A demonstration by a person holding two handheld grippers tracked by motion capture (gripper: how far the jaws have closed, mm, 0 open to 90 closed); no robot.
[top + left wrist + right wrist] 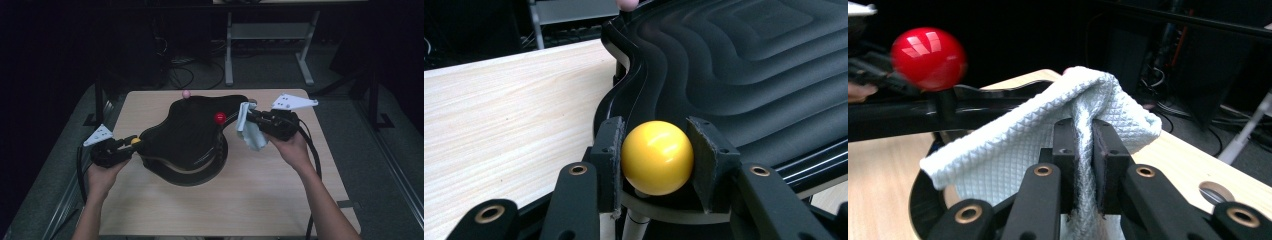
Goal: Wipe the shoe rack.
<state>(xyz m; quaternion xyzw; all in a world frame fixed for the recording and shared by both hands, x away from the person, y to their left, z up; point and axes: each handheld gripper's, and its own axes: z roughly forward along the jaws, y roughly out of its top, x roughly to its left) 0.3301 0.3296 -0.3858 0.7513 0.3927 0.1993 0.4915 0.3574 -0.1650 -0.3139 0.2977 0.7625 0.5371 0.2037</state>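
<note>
On the pale wooden table, the left gripper is clamping the hard, slippery-looking yellow knob of the rigid black rippled board, while the right gripper is pinching a soft, light waffle-weave cloth at its fold.

A light wood-grain table is seen. 1 black ridged board with coloured knobs is rested directly upon it, near the centre.

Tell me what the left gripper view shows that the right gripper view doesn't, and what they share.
Left gripper view alone: the left gripper shut on a yellow ball, beside the rippled black surface.
Right gripper view alone: the right gripper shut on a pale waffle-weave cloth, and a red ball on the black object's rim.
Both: the light wooden table and dark surroundings.
</note>
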